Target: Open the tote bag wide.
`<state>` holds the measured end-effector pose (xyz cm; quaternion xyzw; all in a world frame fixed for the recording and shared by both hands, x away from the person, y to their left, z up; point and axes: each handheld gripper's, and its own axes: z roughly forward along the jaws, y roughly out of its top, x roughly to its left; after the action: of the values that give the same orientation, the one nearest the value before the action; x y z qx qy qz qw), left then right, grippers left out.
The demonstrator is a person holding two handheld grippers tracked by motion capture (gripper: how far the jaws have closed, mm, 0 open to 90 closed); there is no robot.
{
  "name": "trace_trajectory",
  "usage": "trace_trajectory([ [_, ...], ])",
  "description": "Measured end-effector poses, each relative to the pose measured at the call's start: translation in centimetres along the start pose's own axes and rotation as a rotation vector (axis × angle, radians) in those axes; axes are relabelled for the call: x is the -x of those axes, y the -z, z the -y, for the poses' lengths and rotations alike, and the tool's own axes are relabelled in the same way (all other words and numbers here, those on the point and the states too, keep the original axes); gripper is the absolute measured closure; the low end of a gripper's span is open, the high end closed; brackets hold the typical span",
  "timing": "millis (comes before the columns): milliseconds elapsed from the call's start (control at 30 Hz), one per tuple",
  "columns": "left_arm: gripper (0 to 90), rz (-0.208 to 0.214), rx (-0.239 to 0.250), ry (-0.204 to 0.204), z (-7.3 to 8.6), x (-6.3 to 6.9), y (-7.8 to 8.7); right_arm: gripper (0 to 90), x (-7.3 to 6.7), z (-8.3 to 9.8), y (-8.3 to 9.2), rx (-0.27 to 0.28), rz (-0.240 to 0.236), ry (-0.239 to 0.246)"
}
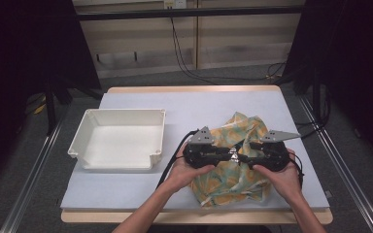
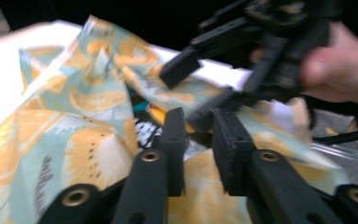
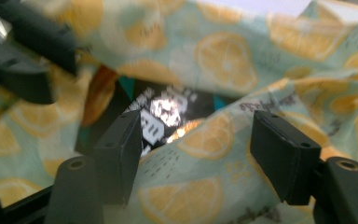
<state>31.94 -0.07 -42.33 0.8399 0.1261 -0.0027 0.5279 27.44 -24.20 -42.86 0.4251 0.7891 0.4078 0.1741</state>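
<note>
A cloth bag (image 1: 238,127) printed with yellow lemon slices on pale green lies crumpled on the right half of the table. Both hands hold their grippers over its middle, tips facing each other. My left gripper (image 1: 226,154) (image 2: 198,140) is open, its jaws a narrow gap apart above the cloth (image 2: 74,140). My right gripper (image 1: 246,154) (image 3: 200,149) is open wide, with a fold of the cloth (image 3: 214,60) lying under the gap. Between the folds shows a shiny black packet (image 3: 163,112) (image 2: 144,130) with white print. The right gripper's fingers (image 2: 182,67) reach in at the upper right of the left gripper view.
A white plastic tray (image 1: 121,116) stands empty on the left half of the pale mat (image 1: 199,104). Cables trail from both grippers. Beyond the far edge of the table are dark stands and cables on the floor.
</note>
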Motion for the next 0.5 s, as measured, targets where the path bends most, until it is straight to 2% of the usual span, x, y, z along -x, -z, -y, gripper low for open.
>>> trace_trajectory([
  [33,71.9,0.0,0.0,0.0,0.0,0.0,0.0,33.0,-0.1,0.3,-0.2,-0.009,0.003,-0.002],
  [67,69.9,-0.012,-0.055,-0.03,0.5,0.3,-1.0,33.0,-0.2,0.6,-0.4,-0.018,0.012,0.004],
  [100,67.0,-0.004,-0.076,-0.03,0.7,0.4,-1.4,33.0,-0.3,0.9,-0.5,-0.031,0.019,0.011],
  [133,65.6,-0.004,-0.076,-0.03,0.7,0.4,-1.4,33.0,-0.3,0.9,-0.5,-0.031,0.019,0.011],
  [167,64.4,0.015,-0.091,-0.033,1.1,0.6,-1.7,34.7,-0.4,1.6,-0.5,-0.03,0.027,0.006],
  [200,64.4,0.012,-0.108,-0.045,1.3,0.7,-1.8,34.7,-0.4,1.6,-0.5,-0.03,0.027,0.006],
  [267,63.7,0.035,-0.123,-0.046,1.7,1.1,-2.0,39.4,-0.3,2.0,-0.1,-0.028,0.039,0.003],
  [300,63.7,0.031,-0.134,-0.05,1.8,1.4,-2.0,42.9,-0.3,2.2,0.2,-0.033,0.049,0.007],
  [333,63.7,0.048,-0.135,-0.059,1.8,1.9,-2.0,50.4,-0.2,2.6,0.7,-0.042,0.054,0.014],
  [367,63.0,0.048,-0.135,-0.059,1.8,1.9,-2.0,50.4,-0.2,2.6,0.7,-0.042,0.054,0.014],
  [400,61.5,0.062,-0.151,-0.076,1.9,2.4,-1.9,68.0,-0.1,3.2,1.3,-0.045,0.059,0.014],
  [433,60.5,0.062,-0.151,-0.076,1.9,2.4,-1.9,68.0,-0.1,3.2,1.3,-0.045,0.059,0.014],
  [467,60.5,0.063,-0.145,-0.074,1.9,2.6,-2.0,74.8,0.0,3.4,1.5,-0.039,0.058,0.01],
  [500,59.3,0.06,-0.153,-0.077,2.0,2.6,-1.9,86.6,0.3,4.1,2.2,-0.032,0.057,-0.004],
])
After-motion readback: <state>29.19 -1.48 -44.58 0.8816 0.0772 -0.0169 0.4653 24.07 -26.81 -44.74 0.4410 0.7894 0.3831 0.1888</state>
